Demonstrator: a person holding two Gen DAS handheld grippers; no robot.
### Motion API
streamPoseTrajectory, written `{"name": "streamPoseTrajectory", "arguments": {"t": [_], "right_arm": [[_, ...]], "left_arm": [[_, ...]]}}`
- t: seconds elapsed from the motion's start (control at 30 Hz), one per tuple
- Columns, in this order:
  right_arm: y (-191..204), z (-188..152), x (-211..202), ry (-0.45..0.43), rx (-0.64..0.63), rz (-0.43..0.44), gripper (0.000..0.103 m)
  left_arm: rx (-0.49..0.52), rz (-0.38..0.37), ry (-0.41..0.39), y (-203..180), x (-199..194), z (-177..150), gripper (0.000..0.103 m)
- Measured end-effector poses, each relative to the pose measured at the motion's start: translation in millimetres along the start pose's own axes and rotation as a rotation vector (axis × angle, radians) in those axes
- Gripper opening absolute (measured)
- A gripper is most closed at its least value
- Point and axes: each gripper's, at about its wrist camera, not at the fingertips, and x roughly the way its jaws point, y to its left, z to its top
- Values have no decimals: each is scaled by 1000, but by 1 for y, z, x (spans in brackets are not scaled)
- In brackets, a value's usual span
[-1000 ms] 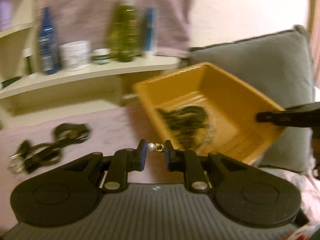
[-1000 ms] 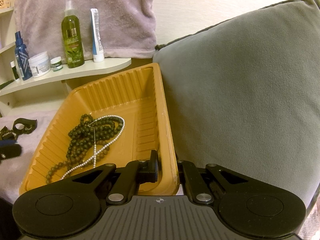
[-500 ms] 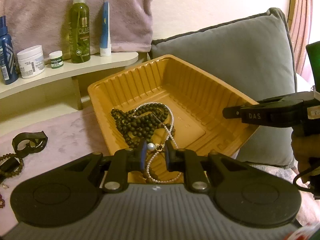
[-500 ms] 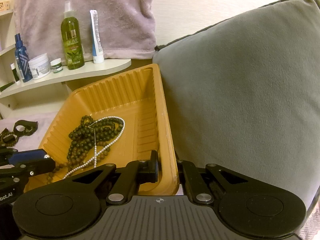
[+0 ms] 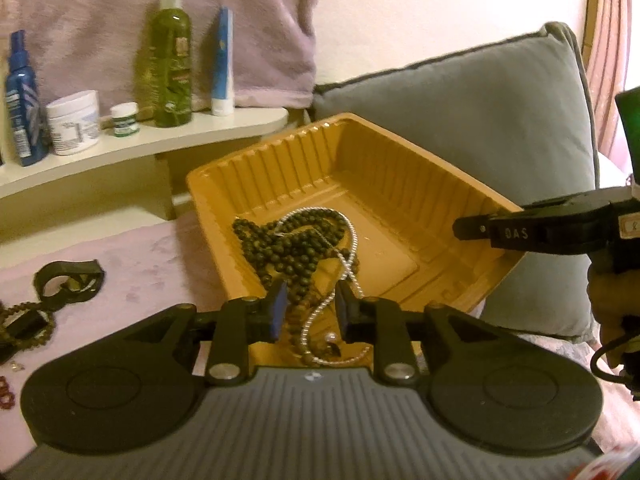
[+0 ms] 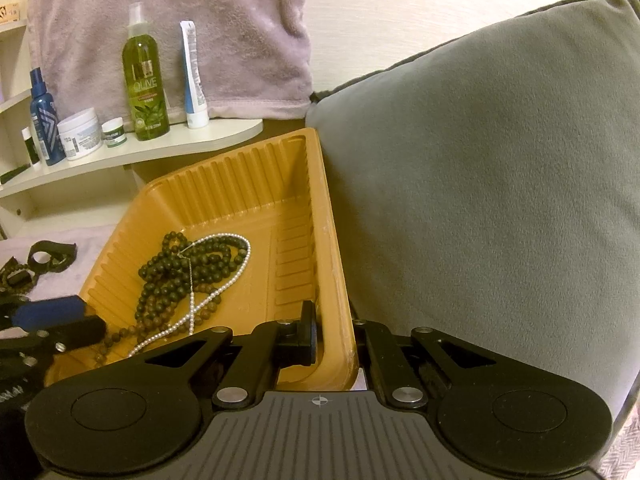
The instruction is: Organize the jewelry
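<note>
r wrist – right gripper (image 6: 335, 334) clamps tray (image 6: 336, 272) wall

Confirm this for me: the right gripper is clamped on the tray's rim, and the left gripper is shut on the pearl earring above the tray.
One thing is off. The left gripper is open, not shut: the left wrist view shows its jaws apart, with the pearl earring lying loose in the tray below them. The right gripper does clamp the tray's rim.
</note>
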Motion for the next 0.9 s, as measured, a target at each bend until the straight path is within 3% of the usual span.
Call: {"name": "streamPoseTrajectory", "arguments": {"t": [0.2,0.5,0.67,0.9], "right_arm": [[0,0,0,-1,1,0,5],[0,0,1,1,-3,-1,5],[0,-1,1,2,-6,-4,5],[1,-1,1,5,-13,-7,5]], "left_arm": [[-41,88,-33,24,-22,-7,23],[-125,357,-57,94,-63,-34,25],[-194,468,-36,134,-77,-50,27],[-241,559,-6,172,-80,-66,28]]}}
